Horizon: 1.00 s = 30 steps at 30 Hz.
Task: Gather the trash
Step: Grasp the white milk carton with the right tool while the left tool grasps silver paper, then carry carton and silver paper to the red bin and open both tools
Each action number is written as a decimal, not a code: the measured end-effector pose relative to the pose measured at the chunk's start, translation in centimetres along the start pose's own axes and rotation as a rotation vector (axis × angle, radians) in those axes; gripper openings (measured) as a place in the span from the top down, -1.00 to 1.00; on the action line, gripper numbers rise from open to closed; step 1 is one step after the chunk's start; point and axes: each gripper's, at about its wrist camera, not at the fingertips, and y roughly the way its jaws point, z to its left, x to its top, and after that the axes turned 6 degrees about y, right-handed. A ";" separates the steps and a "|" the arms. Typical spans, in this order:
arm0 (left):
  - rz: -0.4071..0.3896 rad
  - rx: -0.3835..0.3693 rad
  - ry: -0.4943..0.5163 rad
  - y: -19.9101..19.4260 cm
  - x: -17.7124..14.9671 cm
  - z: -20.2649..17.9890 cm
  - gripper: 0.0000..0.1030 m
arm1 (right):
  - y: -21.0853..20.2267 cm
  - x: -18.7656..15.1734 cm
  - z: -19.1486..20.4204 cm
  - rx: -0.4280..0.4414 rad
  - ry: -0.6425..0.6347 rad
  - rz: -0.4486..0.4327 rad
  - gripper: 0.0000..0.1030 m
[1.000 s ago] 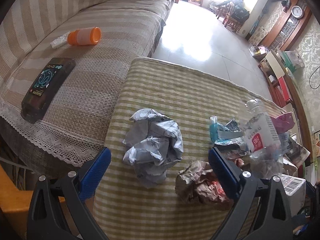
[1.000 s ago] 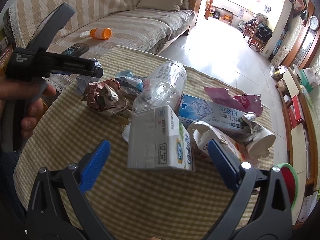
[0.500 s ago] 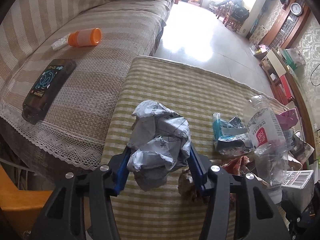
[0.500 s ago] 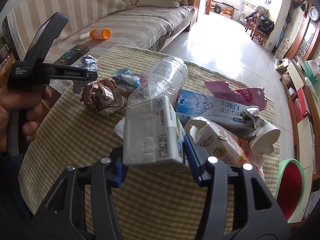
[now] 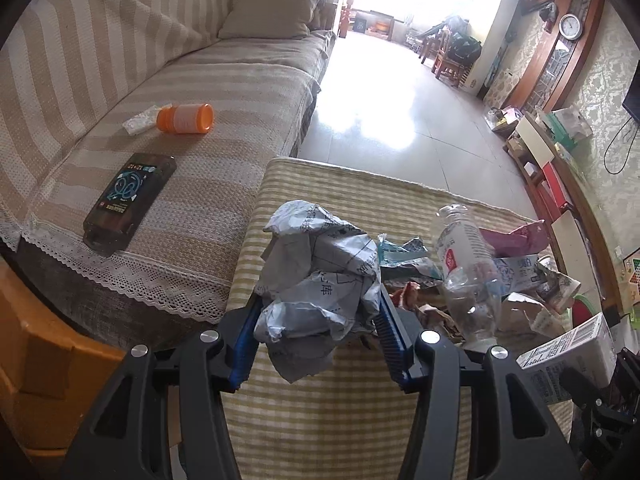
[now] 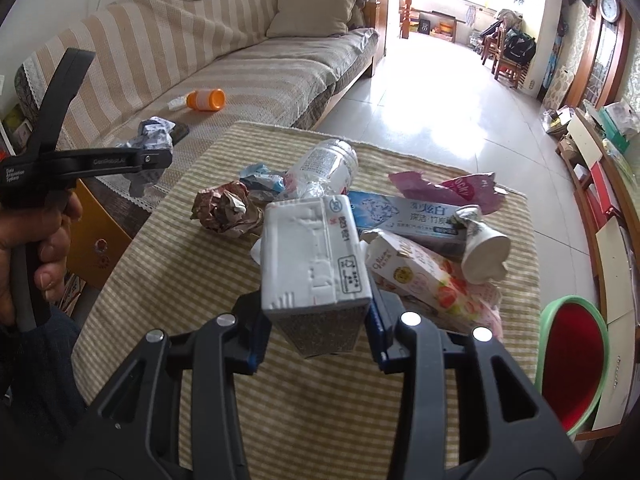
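My left gripper [image 5: 318, 308] is shut on a crumpled grey paper ball [image 5: 320, 272] and holds it above the checked tablecloth [image 5: 344, 408]. In the right wrist view that paper ball [image 6: 154, 132] hangs at the far left in the left gripper [image 6: 152, 156]. My right gripper [image 6: 316, 312] has its jaws closing on a white carton [image 6: 308, 256], which is clamped between the pads and lifted off the cloth. On the table lie a clear bottle [image 6: 324, 172], a brown crumpled wrapper [image 6: 224, 212], a toothpaste box [image 6: 404, 216], a paper cup [image 6: 484, 248] and a pink carton [image 6: 416, 268].
A red bin with a green rim [image 6: 572, 364] stands on the floor right of the table. The striped sofa [image 5: 224, 92] carries an orange bottle [image 5: 186, 119] and a dark flat box [image 5: 130, 196]. An orange stool [image 5: 48, 360] stands at the table's left corner.
Both grippers went from wide open to clamped, the left on the paper ball and the right on the white carton. Both then rose, lifting their loads off the cloth.
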 end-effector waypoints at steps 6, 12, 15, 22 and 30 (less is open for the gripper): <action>-0.032 -0.021 0.021 -4.2 -1.6 -2.1 0.04 | -3.5 -0.6 -1.0 -0.013 0.026 -0.045 0.24; -0.043 -0.065 0.080 -6.9 -3.1 -5.5 0.04 | -6.5 -1.2 -2.4 -0.028 0.072 -0.088 0.24; -0.050 -0.083 0.115 -7.9 -3.6 -7.5 0.04 | -8.1 -1.5 -3.4 -0.030 0.096 -0.107 0.24; -0.064 -0.133 0.192 -9.7 -4.1 -12.6 0.04 | -11.3 -2.0 -6.3 -0.052 0.143 -0.161 0.24; -0.068 -0.188 0.269 -10.9 -4.3 -17.9 0.04 | -13.6 -2.6 -10.2 -0.087 0.209 -0.204 0.24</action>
